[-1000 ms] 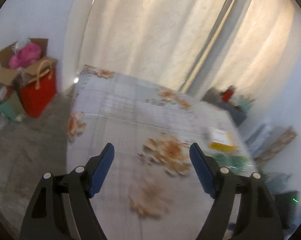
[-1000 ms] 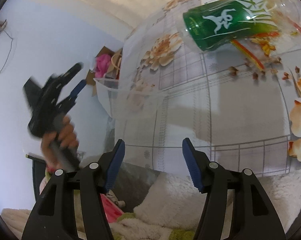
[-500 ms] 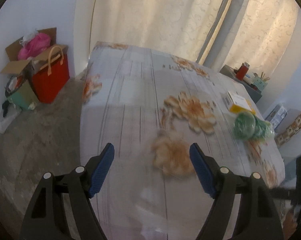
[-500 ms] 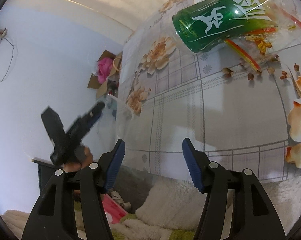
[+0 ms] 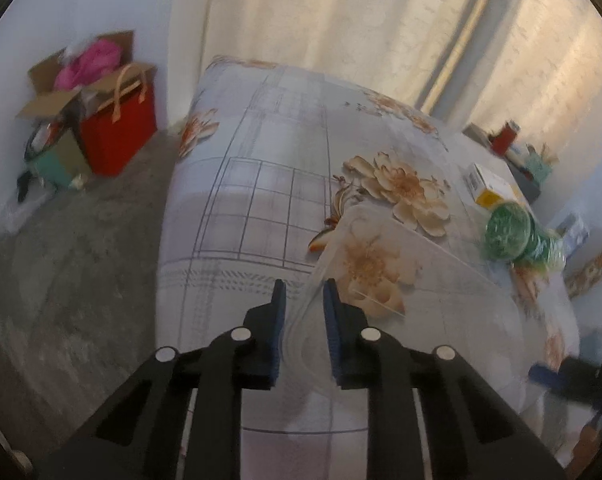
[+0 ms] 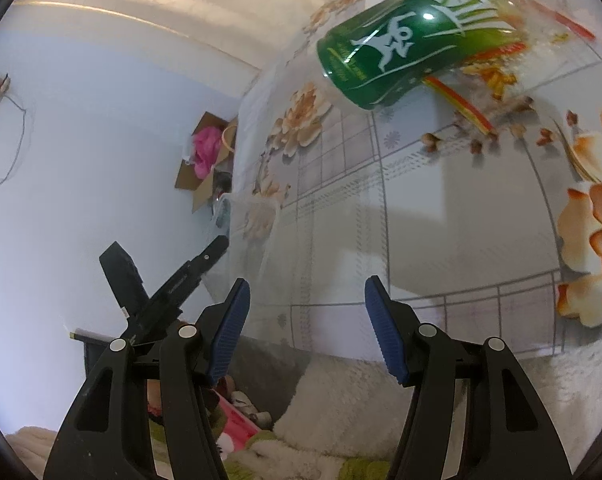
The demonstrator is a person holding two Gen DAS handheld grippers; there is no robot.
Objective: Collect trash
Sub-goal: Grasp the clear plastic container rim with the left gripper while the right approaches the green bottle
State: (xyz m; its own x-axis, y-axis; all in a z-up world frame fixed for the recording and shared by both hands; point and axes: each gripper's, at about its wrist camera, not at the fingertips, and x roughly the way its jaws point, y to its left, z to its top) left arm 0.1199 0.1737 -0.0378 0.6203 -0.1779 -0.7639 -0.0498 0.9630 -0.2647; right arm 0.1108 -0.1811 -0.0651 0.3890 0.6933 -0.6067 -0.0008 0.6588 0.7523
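Green printed plastic cup [image 6: 397,56] lying on its side on the floral-clothed counter [image 6: 441,216], long axis slanted, base toward the near-left, mouth toward the far corner, touching a yellow-and-white carton [image 5: 491,188]. Left tongs [image 5: 303,300] nearly together, clamped on the rim of a clear plastic container [image 5: 401,280] resting on the counter left of the cup. Right tongs [image 6: 307,316] wide apart, holding nothing, hovering at the counter's near edge below the cup. Bare cloth between cup and that edge.
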